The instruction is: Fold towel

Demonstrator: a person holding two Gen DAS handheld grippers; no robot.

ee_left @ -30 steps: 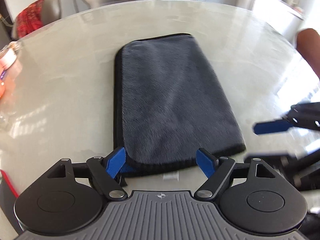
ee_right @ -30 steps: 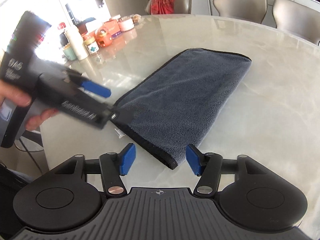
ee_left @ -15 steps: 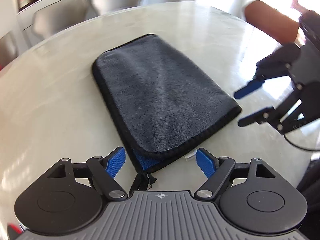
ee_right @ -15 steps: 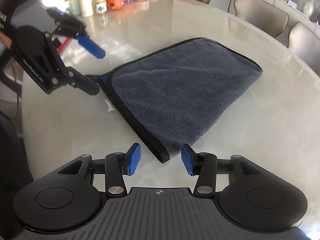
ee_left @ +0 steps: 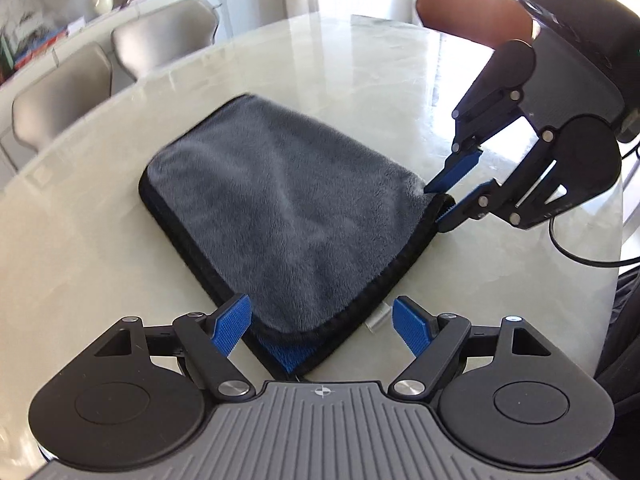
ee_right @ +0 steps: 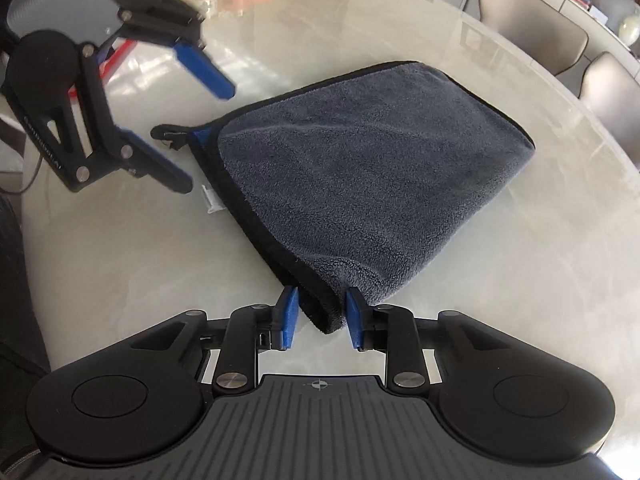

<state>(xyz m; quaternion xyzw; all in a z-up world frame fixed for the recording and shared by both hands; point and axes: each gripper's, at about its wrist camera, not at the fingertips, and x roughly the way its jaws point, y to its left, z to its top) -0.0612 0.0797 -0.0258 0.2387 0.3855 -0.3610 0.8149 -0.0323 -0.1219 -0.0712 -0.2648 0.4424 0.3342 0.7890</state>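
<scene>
Right wrist: left tool [ee_right: 192,128] lettering blurred, perhaps unreadable.

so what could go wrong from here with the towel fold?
1. The right gripper has just been closing on only the tip of the towel corner; a bite that shallow could slip out on lift.
2. The left gripper stands open around the other near corner, not gripping. If the right lifts first, the towel may skew or drag across the glossy table.
3. The hanging loop and white tag stick out near the left fingers and might snag.
</scene>
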